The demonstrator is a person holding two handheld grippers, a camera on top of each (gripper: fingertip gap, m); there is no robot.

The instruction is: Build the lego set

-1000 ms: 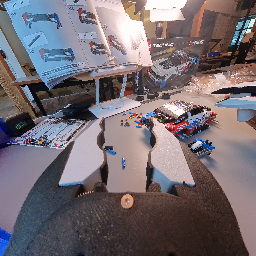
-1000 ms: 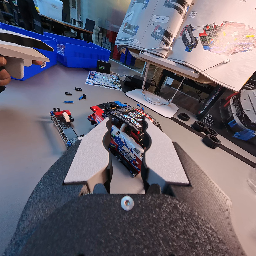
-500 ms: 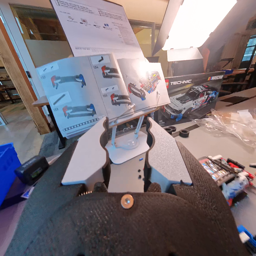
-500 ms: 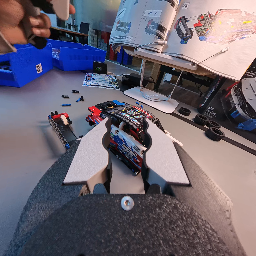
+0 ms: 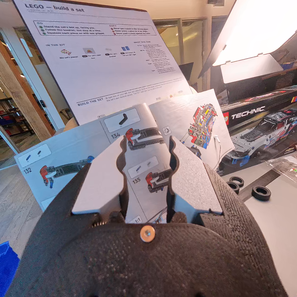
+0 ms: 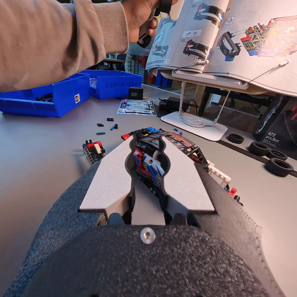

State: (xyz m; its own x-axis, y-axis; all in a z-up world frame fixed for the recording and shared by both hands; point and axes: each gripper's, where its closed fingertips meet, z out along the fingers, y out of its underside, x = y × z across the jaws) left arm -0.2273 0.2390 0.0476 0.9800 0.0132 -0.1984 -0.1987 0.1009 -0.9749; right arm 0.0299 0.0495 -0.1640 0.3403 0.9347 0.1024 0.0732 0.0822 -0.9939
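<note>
The left claw (image 5: 147, 144) is pointing straight up at the open instruction booklet (image 5: 144, 168), its two fingers standing apart with nothing between them, framing the printed step diagrams. This is looking like a check of the build step, not a grab. In the right wrist view, the person's left hand (image 6: 141, 20) is gripping that claw's handle high and to the left of the right claw, the sleeve (image 6: 56, 40) stretching across the top of the frame toward the booklet on its white stand (image 6: 194, 123).

The right claw (image 6: 147, 141) is hovering low over the tabletop (image 6: 40, 160), fingers parted and holding nothing, aimed at the lego car (image 6: 160, 152) lying just beyond and partly between its fingertips. I cannot tell whether the fingers are touching the car. A small red-and-black sub-assembly (image 6: 93, 149) is sitting just left of the claw, loose blue and black pins (image 6: 107, 127) farther ahead on the left, and four black tyres (image 6: 278, 167) off to the right by the set's box (image 6: 276, 128).

Judging from this, the car body is largely built, and the sub-assembly looks unfinished. The next move is calling for the left claw to drop to the loose pins and pick the piece the page asks for.
</note>
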